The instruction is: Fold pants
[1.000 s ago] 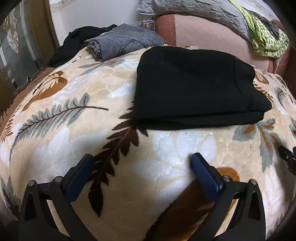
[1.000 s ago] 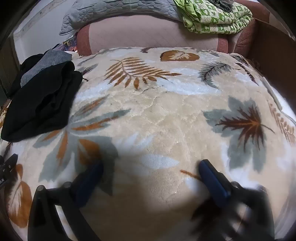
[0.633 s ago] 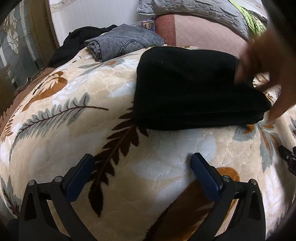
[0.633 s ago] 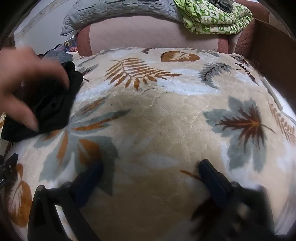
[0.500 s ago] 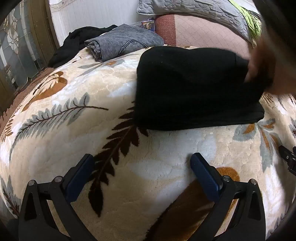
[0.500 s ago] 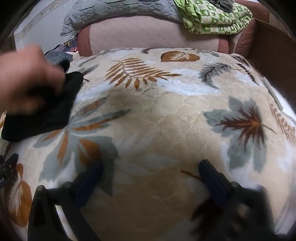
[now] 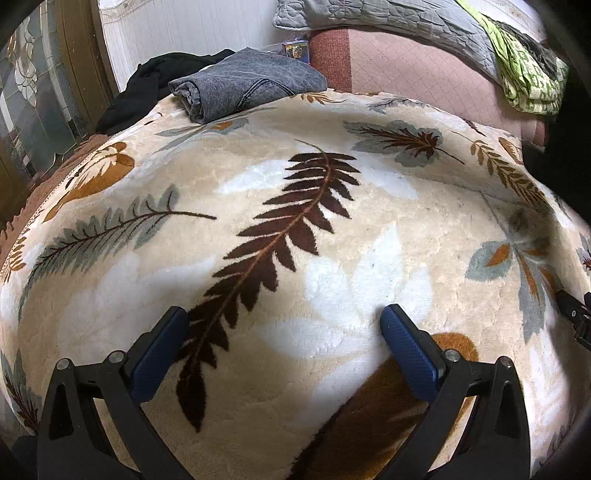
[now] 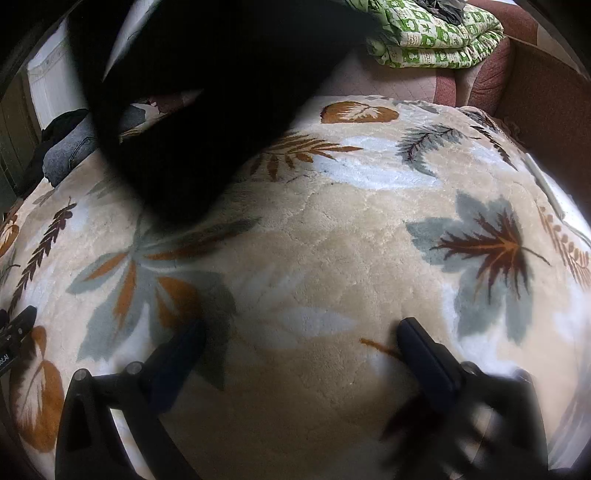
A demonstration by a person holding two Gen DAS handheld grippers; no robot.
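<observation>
A leaf-print plush blanket (image 7: 369,236) covered the whole work surface, with a pink padded headboard (image 7: 406,70) along its far edge. A grey quilt (image 7: 388,18) and a green patterned quilt (image 8: 432,37) lay piled on the headboard.

A large black garment (image 8: 207,96), blurred, hung in the air over the far-left part of the blanket in the right wrist view, apparently lifted clear of the surface. What held it was out of view. It was probably the pants, though its shape could not be made out; no fold was readable on it.

Folded grey jeans (image 7: 243,86) sat at the far-left corner, touching a crumpled black cloth (image 7: 147,88) beyond them.

The left gripper (image 7: 282,330) rested low over the near blanket, jaws spread wide, nothing between them. The right gripper (image 8: 301,341) sat likewise, jaws wide and empty, its right side blurred. A small black tip of the right gripper showed at the right edge of the left view.

Judged progress: the grey jeans looked finished. The black garment was in transit, not laid flat, so its status stayed uncertain. Neither gripper was engaged with any cloth.
</observation>
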